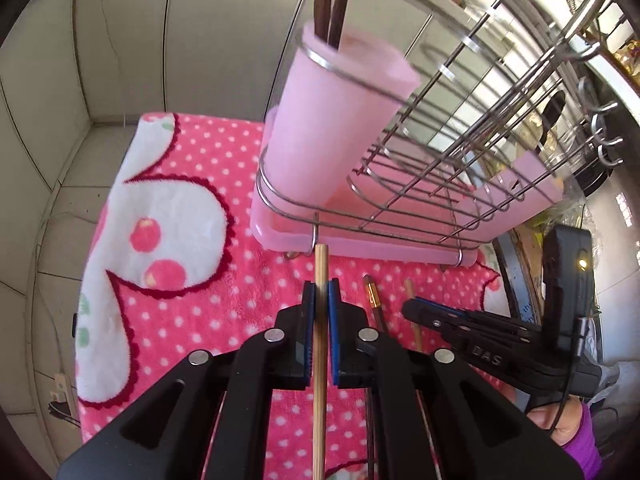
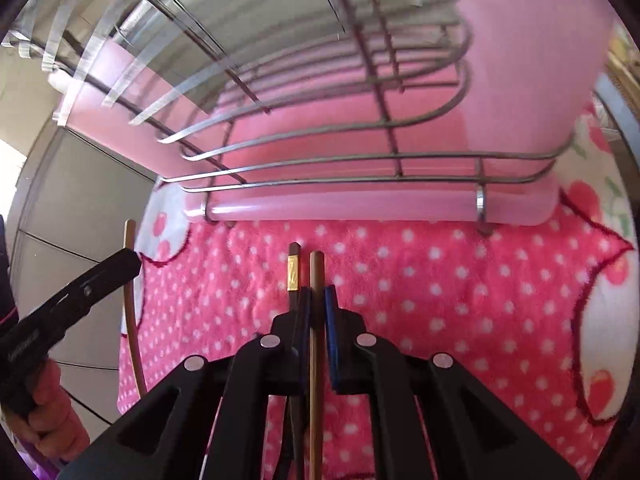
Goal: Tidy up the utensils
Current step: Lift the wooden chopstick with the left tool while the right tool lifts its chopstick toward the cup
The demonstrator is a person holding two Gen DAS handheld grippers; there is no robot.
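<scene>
While the fleece blanket (image 1: 168, 184) fills the left side with soft, open ground, the pink cup (image 1: 332, 120) sits in the left end of the wire rack (image 1: 452, 128), two dark chopsticks (image 1: 332, 4) already standing in it. Left gripper (image 1: 320, 292) is clamped on a pale bamboo chopstick (image 1: 319, 360), tip just short of the rack's lower rail. Judgement: stick is light, stiff, smooth, so it can pivot in the pads; a hold nearer mid-length would steady it. Right of that, the right gripper (image 2: 316, 296) straddles a brown chopstick (image 2: 317, 272) lying on the blanket, pads close either side, but whether they are actually pinching it I cannot tell. A dark gold-banded chopstick (image 2: 293, 272) lies touching beside it, likely to get dragged along. Room: cup mouth is narrow and ringed by wire; approach from above looks clear, the front rails and pink drip tray (image 2: 340, 210) block a low approach.
</scene>
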